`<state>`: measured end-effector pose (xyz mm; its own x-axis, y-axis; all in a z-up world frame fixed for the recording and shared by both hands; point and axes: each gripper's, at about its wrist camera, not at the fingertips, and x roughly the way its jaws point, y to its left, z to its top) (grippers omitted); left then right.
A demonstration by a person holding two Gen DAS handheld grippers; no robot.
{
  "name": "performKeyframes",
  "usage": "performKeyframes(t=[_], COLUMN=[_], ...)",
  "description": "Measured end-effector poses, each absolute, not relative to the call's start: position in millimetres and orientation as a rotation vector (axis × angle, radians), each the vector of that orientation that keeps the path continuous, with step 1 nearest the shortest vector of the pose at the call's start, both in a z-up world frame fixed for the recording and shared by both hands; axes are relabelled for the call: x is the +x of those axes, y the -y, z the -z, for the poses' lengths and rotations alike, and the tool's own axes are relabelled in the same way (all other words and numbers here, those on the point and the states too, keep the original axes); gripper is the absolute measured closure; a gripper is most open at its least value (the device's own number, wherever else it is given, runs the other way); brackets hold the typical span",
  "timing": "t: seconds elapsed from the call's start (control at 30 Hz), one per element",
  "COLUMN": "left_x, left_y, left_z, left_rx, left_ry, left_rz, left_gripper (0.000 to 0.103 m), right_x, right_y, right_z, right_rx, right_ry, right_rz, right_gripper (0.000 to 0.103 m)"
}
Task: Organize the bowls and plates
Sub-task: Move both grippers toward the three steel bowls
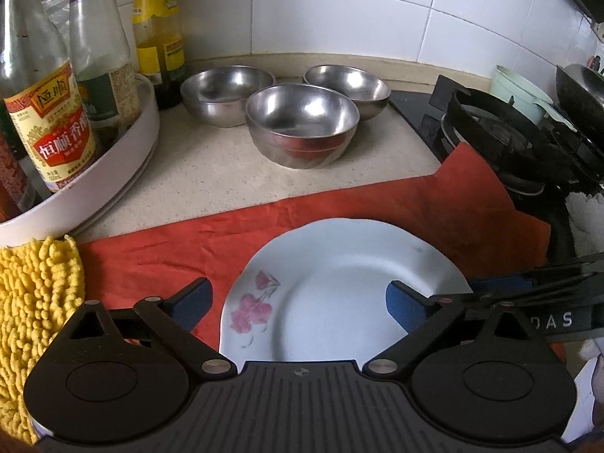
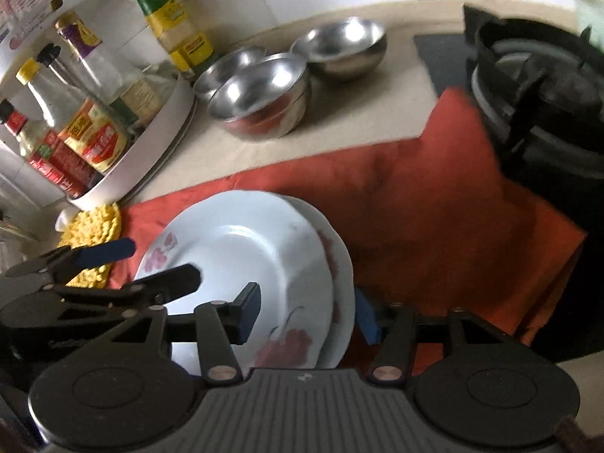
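**Two plates stacked on red cloth; both grippers standing at them, bowls behind**

Nearest, in the right wrist view, the right gripper [image 2: 305, 311] straddles the right edge of two stacked plates. Its left pad lies over the upper plate [image 2: 241, 249]; its right pad stands beyond the rim of the lower plate [image 2: 341, 264], which juts out to the right from under the first. The jaws are partly open. Whether either pad presses on the china cannot be told.

In the left wrist view, the left gripper [image 1: 298, 307] stands wide open over the same upper plate [image 1: 339, 287]. One blue pad is over the red cloth [image 1: 339, 204] left of the rim, the other over the plate's right side. Nothing is gripped.

Both plates are white with pink flowers and lie on the cloth, which covers the front of the counter [image 1: 211, 166] and reaches the gas burner [image 1: 502, 132] at right. A yellow chenille mat [image 1: 37, 302] sits at the cloth's left end.

Further back, three steel bowls [image 1: 302, 124] stand clustered on the bare counter. To their left, a white round tray [image 1: 113, 173] holds sauce bottles [image 1: 49, 113]. White wall tiles [image 1: 339, 11] close the scene.
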<state>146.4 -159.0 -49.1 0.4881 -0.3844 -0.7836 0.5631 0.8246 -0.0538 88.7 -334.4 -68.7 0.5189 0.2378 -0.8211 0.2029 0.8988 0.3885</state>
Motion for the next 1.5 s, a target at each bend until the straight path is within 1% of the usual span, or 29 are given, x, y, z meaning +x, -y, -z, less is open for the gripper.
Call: performKeyframes(t=[0.13,0.27,0.6,0.73,0.93,1.27,1.4,1.43,1.47,1.5], left_x=[151,159,192,215,249,285,293,294,295,295], left_y=[157,156,168,174,185,212,213,214,216,217], left_z=[47,41,19,15,22,45,51,54,56,59], left_rx=[0.223,0.213,0.194,0.173,0.129,0.116,0.106,0.115,0.120,0.122], left_ry=[-0.884,-0.867,-0.800,-0.792,-0.838,-0.902,-0.930,-0.939,-0.950,-0.963], left_rz=[0.569,0.555,0.511,0.496,0.497,0.512,0.524,0.529,0.538,0.548], left_gripper=[0.003,0.003,0.001,0.001,0.001,0.004,0.010,0.014,0.017,0.022], right_x=[91,98,137,163,198,242,255,256,258,259], right_y=[342,352,365,369,381,391,397,396,395,393], right_z=[66,46,22,20,21,49,60,62,63,66], right_rx=[0.476,0.431,0.373,0.386,0.406,0.461,0.522,0.522,0.519,0.522], right_ry=[-1.016,-0.952,-0.854,-0.843,-0.832,-0.883,-0.907,-0.912,-0.917,-0.924], right_rz=[-0.026,0.005,0.000,-0.014,-0.030,-0.075,-0.086,-0.097,-0.110,-0.122], right_gripper=[0.052,0.052,0.052,0.052,0.052,0.053,0.055,0.056,0.059,0.062])
